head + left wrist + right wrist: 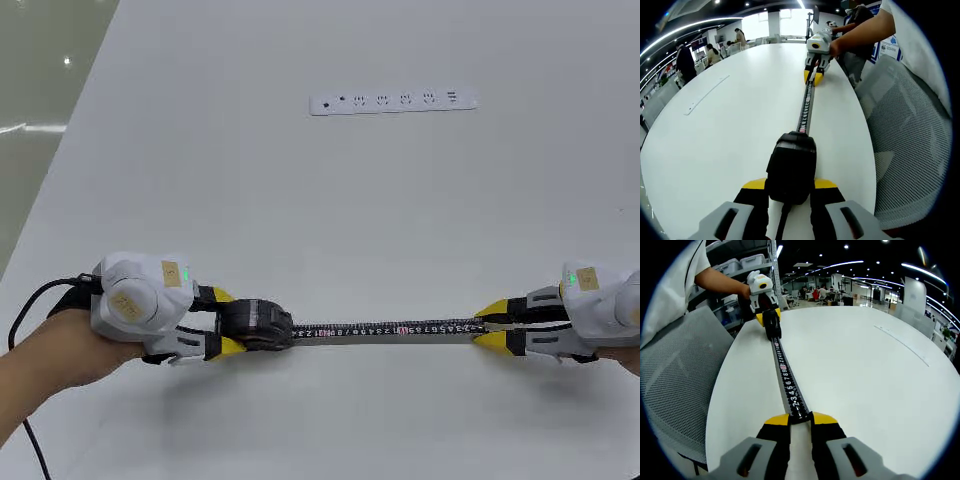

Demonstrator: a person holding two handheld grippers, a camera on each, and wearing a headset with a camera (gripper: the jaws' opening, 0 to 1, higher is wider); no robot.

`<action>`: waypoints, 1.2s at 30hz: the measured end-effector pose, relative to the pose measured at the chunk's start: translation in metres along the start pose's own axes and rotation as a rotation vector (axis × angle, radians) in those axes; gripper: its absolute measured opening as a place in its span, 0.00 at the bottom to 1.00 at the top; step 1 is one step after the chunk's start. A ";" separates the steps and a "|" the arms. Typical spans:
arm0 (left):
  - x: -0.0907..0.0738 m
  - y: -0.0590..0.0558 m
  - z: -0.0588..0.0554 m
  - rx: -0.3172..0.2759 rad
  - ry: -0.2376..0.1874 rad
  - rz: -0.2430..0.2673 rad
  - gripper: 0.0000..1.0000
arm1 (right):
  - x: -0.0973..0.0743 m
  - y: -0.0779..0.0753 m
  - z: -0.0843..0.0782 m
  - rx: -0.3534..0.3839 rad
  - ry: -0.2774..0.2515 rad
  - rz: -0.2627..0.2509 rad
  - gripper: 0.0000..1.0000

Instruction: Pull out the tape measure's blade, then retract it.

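A black tape measure case [256, 324] lies on the white table, held between the yellow-tipped jaws of my left gripper [226, 321]. In the left gripper view the case [791, 167] sits right between the jaws. Its dark blade [385, 328] with white numbers stretches rightwards, flat along the table, to my right gripper [492, 327], which is shut on the blade's end. In the right gripper view the blade [788, 385] runs from my right gripper [800, 418] away to the case [773, 330] and the left gripper [766, 315]. The left gripper view shows the blade [806, 104] reaching the right gripper [814, 76].
A white power strip [393, 101] lies flat at the far middle of the table [300, 200]. A mesh chair [900, 140] stands at the table's near edge. People and shelves stand in the room beyond the table.
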State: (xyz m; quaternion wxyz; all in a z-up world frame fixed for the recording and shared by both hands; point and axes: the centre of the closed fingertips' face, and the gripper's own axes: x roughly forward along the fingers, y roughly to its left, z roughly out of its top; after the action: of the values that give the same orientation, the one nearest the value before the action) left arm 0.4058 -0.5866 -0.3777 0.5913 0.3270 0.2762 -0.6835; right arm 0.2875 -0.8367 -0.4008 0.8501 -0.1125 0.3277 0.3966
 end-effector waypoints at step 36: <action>-0.007 -0.005 -0.005 -0.139 -0.017 0.057 0.51 | -0.010 0.007 0.016 0.046 -0.042 -0.058 0.49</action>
State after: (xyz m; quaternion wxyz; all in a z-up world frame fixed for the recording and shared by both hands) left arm 0.4026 -0.5776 -0.3761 0.6341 0.2870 0.3084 -0.6484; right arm 0.2851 -0.8306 -0.3817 0.8704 -0.0938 0.3153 0.3662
